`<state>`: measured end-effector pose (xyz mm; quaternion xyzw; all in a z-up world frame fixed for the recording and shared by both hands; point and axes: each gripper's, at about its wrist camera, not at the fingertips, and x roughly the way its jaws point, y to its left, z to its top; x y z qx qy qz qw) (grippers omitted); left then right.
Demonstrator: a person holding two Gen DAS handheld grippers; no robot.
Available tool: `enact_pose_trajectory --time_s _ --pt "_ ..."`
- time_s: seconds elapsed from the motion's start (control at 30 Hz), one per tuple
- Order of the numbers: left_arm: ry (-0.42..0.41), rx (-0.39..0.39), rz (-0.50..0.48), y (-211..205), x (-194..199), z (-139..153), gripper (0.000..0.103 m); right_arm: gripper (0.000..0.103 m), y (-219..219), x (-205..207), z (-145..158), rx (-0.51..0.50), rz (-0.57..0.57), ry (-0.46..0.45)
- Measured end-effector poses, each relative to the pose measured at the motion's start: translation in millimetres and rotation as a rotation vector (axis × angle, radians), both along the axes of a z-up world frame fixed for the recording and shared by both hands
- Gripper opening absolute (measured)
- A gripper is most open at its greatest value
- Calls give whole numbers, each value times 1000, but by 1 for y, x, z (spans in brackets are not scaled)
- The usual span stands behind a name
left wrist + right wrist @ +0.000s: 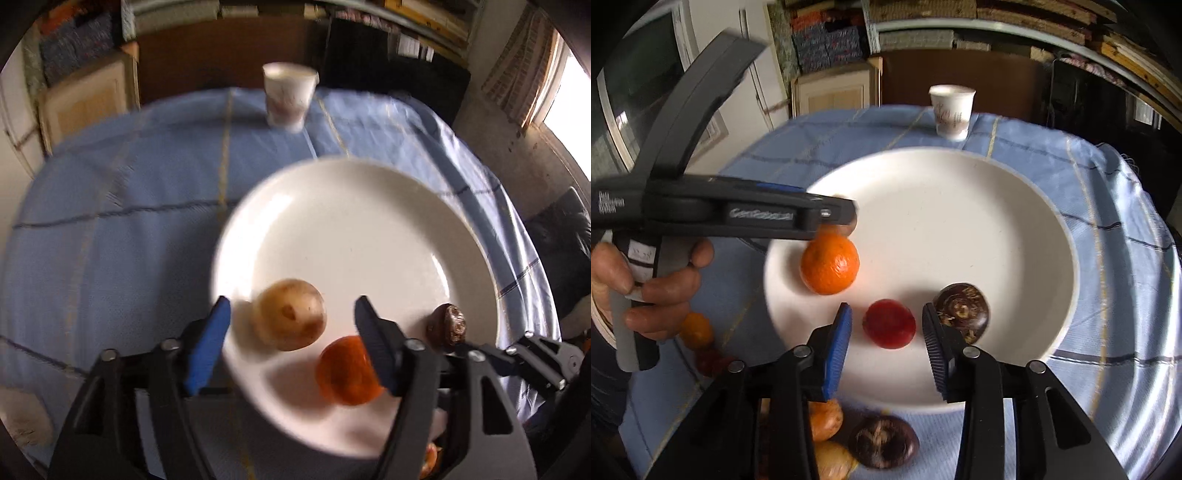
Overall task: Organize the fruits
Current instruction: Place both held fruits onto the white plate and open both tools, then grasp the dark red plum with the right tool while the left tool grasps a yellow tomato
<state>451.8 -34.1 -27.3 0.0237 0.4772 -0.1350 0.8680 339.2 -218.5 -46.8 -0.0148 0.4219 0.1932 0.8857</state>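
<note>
A white plate (369,206) (960,192) lies on the blue checked cloth. On it rest a tan round fruit (290,314), an orange (349,371) (830,264), a dark brown water chestnut (447,325) (962,310) and a small red fruit (889,324). My left gripper (291,306) (849,216) is open astride the tan fruit, with a gap on each side. My right gripper (886,308) is open around the red fruit, and neither pad touches it. In the right wrist view the left gripper's tip hides most of the tan fruit.
A paper cup (290,96) (952,110) stands at the table's far edge. Loose fruits lie on the cloth near the plate: a small orange one (696,330), red ones (713,360), tan ones (823,419) and a dark chestnut (882,441). A hand (661,291) holds the left gripper's handle.
</note>
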Motion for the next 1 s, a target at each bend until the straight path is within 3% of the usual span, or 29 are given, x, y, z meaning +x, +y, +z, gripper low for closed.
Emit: enact_pose_trajectory --time_s 0.13,0.27,0.4,0.53,0.6,0.67,0.8,1.0 --pt "-117 -7 32 17 -48 35 92 49 -25 -36 23 97 -34 -73" --pt "-182 -26 40 33 -109 45 95 57 -45 -80 22 174 -61 -132" --pt "-177 -33 63 47 -167 28 98 64 -61 -123 2 262 -116 -166" --pt "-212 -47 86 59 -207 3 98 64 -70 -146 -17 380 -141 -103" --pt "-187 -38 89 62 -216 -11 98 64 -68 -156 -21 412 -136 -96" --pt "-170 -23 86 63 -221 -18 98 64 -62 -164 -22 405 -138 -109" --pt "-227 34 68 58 -234 -18 98 64 -52 -170 -18 353 -151 -150" --pt "-226 50 73 59 -235 -18 98 48 -42 -173 -18 265 -163 -154"
